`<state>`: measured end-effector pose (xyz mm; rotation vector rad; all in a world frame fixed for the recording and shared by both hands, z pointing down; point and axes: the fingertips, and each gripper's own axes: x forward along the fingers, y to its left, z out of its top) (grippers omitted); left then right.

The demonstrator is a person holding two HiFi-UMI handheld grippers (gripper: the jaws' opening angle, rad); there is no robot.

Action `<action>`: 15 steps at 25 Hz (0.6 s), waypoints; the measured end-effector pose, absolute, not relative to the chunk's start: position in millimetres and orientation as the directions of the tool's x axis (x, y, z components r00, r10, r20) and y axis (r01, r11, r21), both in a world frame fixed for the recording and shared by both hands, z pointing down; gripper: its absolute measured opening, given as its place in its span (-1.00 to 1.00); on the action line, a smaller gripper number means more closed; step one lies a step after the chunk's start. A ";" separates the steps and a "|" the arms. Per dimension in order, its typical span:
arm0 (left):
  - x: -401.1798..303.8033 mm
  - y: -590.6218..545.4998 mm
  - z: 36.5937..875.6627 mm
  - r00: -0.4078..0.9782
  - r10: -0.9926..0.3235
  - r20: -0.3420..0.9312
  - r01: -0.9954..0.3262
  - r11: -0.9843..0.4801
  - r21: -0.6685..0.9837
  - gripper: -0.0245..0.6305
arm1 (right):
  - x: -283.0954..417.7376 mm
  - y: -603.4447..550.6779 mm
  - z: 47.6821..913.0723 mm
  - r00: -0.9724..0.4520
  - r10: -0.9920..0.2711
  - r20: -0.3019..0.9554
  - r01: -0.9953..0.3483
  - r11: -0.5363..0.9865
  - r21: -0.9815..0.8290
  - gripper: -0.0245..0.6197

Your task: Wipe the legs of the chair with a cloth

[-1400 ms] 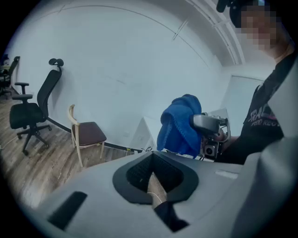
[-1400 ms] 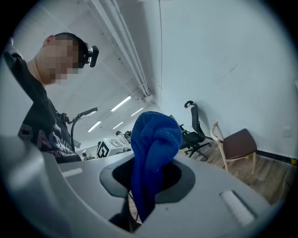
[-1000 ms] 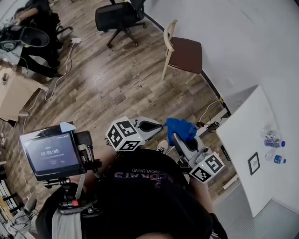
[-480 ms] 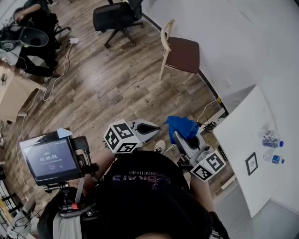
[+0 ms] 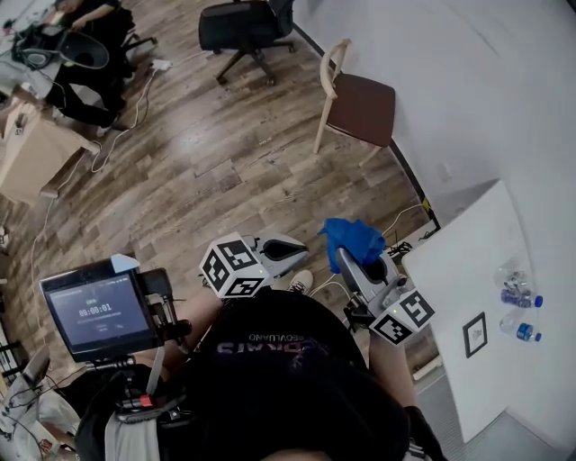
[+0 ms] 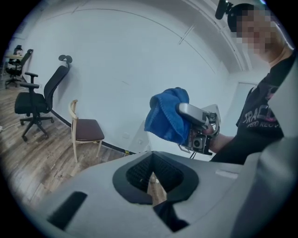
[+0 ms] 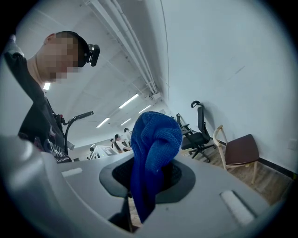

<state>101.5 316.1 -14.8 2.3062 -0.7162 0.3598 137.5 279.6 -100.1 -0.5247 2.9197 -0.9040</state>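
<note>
The chair (image 5: pixel 360 103) has a brown seat and pale wooden legs and stands against the white wall, well ahead of both grippers. A blue cloth (image 5: pixel 351 239) is bunched up in my right gripper (image 5: pixel 346 257), which is shut on it near my body. In the right gripper view the cloth (image 7: pixel 153 153) hangs from the jaws and the chair (image 7: pixel 240 151) stands far off at the right. My left gripper (image 5: pixel 297 252) is shut and holds nothing, just left of the cloth. The left gripper view shows the chair (image 6: pixel 86 132) at the left and the cloth (image 6: pixel 165 116) in the right gripper.
A black office chair (image 5: pixel 247 27) stands beyond the wooden chair. At the right is a white table (image 5: pixel 468 297) with water bottles (image 5: pixel 515 293). Cables (image 5: pixel 400 234) lie on the wood floor by the wall. A person sits at a desk (image 5: pixel 81 36) at the far left.
The head view has shifted a little, so the room sits slightly differently in the frame. Both grippers stay close to my body, and the cloth stays in the right one.
</note>
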 end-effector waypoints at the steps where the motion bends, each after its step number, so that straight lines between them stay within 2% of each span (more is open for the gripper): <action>1: 102.5 315.7 -15.5 0.808 -0.396 0.436 -0.586 -0.608 0.535 -0.93 | 137.9 277.3 -99.7 -0.944 -0.323 0.063 -0.302 0.773 -0.558 -0.66; 8: 106.4 314.4 -20.6 0.803 -0.397 0.445 -0.594 -0.593 0.543 -0.93 | 144.0 270.0 -103.0 -0.946 -0.319 0.061 -0.293 0.761 -0.578 -0.66; 15: 112.1 328.4 -12.3 0.834 -0.358 0.420 -0.547 -0.639 0.541 -0.93 | 151.2 292.9 -90.7 -0.923 -0.380 0.067 -0.348 0.745 -0.569 -0.66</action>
